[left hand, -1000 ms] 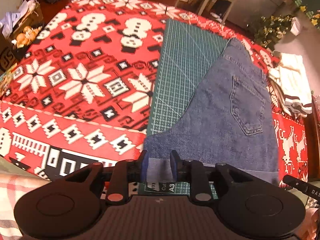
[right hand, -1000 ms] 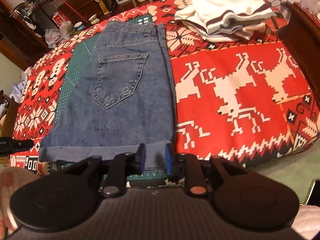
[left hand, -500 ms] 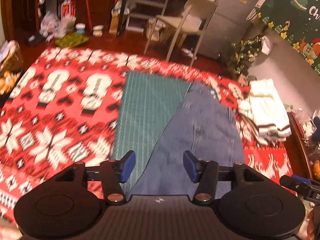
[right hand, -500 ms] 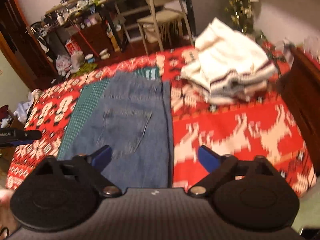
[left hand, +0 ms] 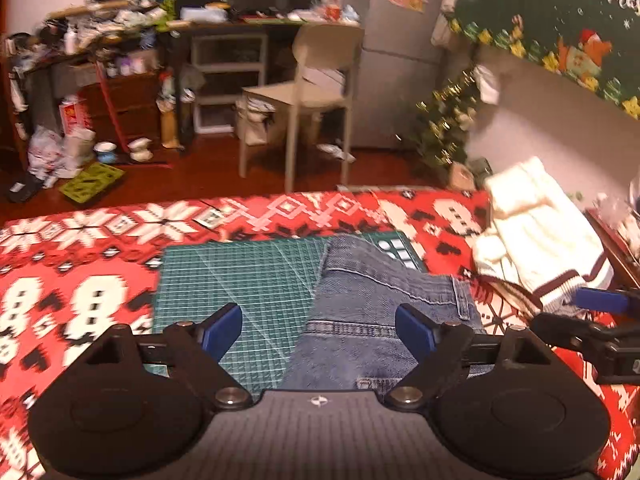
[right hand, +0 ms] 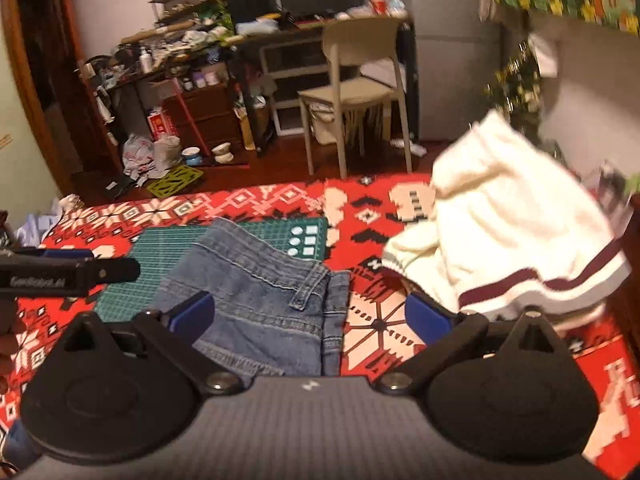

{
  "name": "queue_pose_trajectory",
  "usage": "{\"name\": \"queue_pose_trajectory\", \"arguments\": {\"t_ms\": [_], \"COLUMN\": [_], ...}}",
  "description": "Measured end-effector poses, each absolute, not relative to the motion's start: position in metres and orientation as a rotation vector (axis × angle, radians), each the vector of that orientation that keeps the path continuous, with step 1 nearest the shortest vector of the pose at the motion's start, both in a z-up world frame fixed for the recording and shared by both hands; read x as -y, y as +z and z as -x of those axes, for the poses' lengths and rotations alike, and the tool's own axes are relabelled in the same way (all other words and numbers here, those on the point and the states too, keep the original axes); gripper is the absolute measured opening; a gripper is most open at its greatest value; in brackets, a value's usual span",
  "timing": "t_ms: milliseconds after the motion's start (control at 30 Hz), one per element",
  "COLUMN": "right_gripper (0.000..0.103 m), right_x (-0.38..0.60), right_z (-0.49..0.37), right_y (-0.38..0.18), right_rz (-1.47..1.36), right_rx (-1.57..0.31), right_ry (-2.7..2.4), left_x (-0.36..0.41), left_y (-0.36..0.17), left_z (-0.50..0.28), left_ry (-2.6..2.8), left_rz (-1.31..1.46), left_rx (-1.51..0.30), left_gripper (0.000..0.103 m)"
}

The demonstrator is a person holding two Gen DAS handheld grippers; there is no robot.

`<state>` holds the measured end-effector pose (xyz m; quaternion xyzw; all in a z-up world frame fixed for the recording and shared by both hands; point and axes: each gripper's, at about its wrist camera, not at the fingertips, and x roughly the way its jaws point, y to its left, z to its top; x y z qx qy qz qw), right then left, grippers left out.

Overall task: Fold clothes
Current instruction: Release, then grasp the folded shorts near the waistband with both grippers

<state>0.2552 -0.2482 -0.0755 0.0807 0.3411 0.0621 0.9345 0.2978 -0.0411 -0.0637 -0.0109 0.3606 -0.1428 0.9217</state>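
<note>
surface: red blanket (left hand: 80, 248), green mat (left hand: 240, 280) | left tool (left hand: 318, 330) opening, empty | right tool (right hand: 310, 316) released

The left gripper (left hand: 318, 334) is hovering over folded denim shorts (left hand: 372, 312) lying on a green cutting mat (left hand: 240, 276), its jaws opening, gripping nothing.

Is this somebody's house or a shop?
Most likely a lived-in room at home, decorated for Christmas. A cluttered desk with a plastic chair stands behind, a Merry Christmas banner hangs on the wall, and denim shorts lie on a red snowflake-patterned blanket.
</note>
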Motion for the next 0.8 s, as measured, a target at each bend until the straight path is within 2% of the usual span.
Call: {"name": "queue_pose_trajectory", "arguments": {"t_ms": [133, 200, 233, 267, 300, 333, 367, 400, 500, 767, 800], "right_gripper": [0.099, 0.085, 0.08, 0.069, 0.058, 0.054, 0.045, 0.038, 0.032, 0.027, 0.015], "right_x": [0.26, 0.264, 0.266, 0.268, 0.27, 0.272, 0.274, 0.276, 0.281, 0.284, 0.283], "right_z": [-0.275, -0.284, -0.288, -0.293, -0.297, -0.3, -0.304, -0.308, -0.317, -0.332, -0.333], "right_y": [-0.091, -0.097, -0.101, -0.104, -0.108, -0.114, -0.12, -0.127, -0.147, -0.174, -0.176], "right_rz": [-0.278, -0.303, -0.317, -0.33, -0.346, -0.369, -0.391, -0.411, -0.467, -0.608, -0.615], "right_rx": [-0.675, -0.672, -0.673, -0.674, -0.679, -0.693, -0.708, -0.722, -0.758, -0.782, -0.784], "right_ry": [0.192, 0.203, 0.204, 0.205, 0.206, 0.208, 0.21, 0.209, 0.194, 0.214, 0.214], "left_x": [0.033, 0.031, 0.03, 0.03, 0.029, 0.028, 0.027, 0.026, 0.023, 0.025, 0.024], "left_y": [-0.078, -0.085, -0.087, -0.091, -0.094, -0.097, -0.101, -0.105, -0.117, -0.126, -0.126], "left_z": [-0.312, -0.315, -0.315, -0.316, -0.316, -0.317, -0.319, -0.321, -0.325, -0.324, -0.325], "left_ry": [-0.316, -0.345, -0.354, -0.359, -0.359, -0.36, -0.36, -0.355, -0.339, -0.332, -0.333], "left_rz": [0.143, 0.161, 0.159, 0.156, 0.154, 0.154, 0.158, 0.16, 0.159, 0.123, 0.131], "left_rx": [-0.752, -0.763, -0.762, -0.763, -0.767, -0.773, -0.783, -0.794, -0.832, -0.846, -0.847], "left_gripper": [0.081, 0.069, 0.056, 0.041, 0.034, 0.021, 0.013, 0.012, 0.012, 0.012, 0.012]}}
